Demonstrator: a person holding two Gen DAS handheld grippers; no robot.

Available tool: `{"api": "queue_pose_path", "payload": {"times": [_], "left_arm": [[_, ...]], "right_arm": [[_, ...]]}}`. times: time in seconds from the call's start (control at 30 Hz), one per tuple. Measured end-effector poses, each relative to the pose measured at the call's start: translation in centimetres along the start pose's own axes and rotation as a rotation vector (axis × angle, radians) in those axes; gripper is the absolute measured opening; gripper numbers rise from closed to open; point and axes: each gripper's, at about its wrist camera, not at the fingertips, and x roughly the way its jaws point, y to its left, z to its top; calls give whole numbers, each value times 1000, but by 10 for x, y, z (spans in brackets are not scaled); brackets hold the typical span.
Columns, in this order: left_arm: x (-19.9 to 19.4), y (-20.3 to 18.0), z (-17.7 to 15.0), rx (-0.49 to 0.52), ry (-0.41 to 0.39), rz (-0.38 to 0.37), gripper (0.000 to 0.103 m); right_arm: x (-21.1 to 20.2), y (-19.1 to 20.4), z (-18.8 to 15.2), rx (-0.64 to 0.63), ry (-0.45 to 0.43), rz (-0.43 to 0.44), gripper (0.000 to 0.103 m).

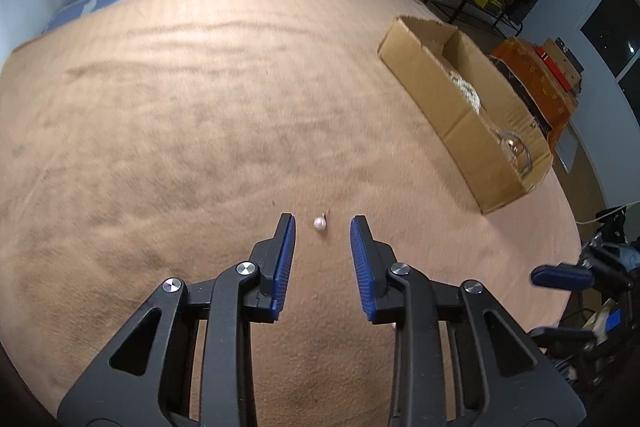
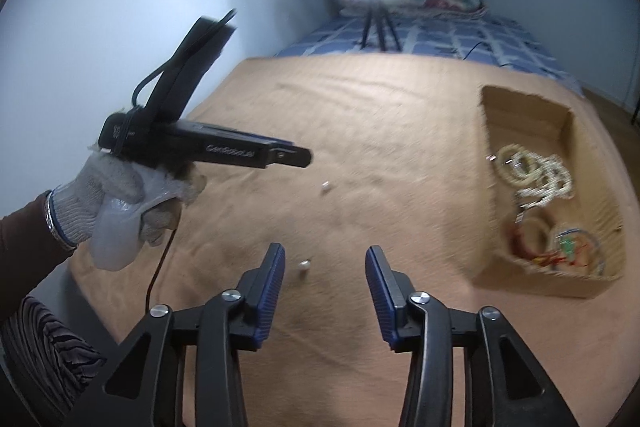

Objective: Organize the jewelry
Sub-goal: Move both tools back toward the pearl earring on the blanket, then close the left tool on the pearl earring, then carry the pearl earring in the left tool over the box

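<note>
A small pearl earring (image 1: 319, 223) lies on the tan cloth (image 1: 200, 127), right between the tips of my left gripper (image 1: 323, 223). Its blue pads (image 1: 285, 259) stand a little apart and clear of the pearl, so it is open. In the right wrist view that gripper (image 2: 300, 158), held by a gloved hand (image 2: 116, 199), hovers just above that pearl (image 2: 326, 187). A second pearl earring (image 2: 305, 264) lies close to the left finger of my right gripper (image 2: 325, 251), which is open and touches nothing.
A cardboard box (image 1: 432, 87) sits at the right of the cloth; the right wrist view shows this box (image 2: 532, 281) holding bead bracelets (image 2: 520, 169) and coloured bangles (image 2: 560, 243). A ring light on a tripod (image 2: 376, 23) stands on the bed beyond.
</note>
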Motion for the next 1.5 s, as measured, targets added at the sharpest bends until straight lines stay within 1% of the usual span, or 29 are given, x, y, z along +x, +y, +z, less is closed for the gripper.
{"api": "queue_pose_path", "payload": {"times": [0.1,0.23,0.43,0.63,0.9,0.93,0.97,1.0,1.1,1.17,1.23,1.37,1.5], "left_arm": [[7,1,-3,2,13,-10,28],[16,2,-6,20,27,-5,28],[32,6,-8,32,48,6,28],[43,4,-8,50,59,10,28],[50,0,-5,66,52,14,28],[49,-1,-5,70,51,17,28],[49,-1,-5,76,49,23,21],[50,-2,-5,78,50,26,18],[51,-4,-4,83,49,28,16],[53,-5,-3,89,49,31,10],[54,-6,-3,95,48,33,7],[55,-9,-4,97,45,39,6],[55,-9,-4,98,40,40,6]], "right_arm": [[15,6,-6,3,22,8,38],[31,12,-13,17,51,25,35],[51,15,-18,7,84,28,33],[60,15,-19,-5,104,21,31],[67,12,-18,-4,114,19,29],[68,13,-18,-4,115,20,29],[69,13,-18,-2,114,22,28],[69,13,-18,0,113,24,28],[74,14,-18,6,113,27,28],[77,16,-18,6,115,29,26],[80,17,-18,2,119,26,26],[86,19,-18,-10,127,3,25],[89,18,-18,-3,125,0,23]]}}
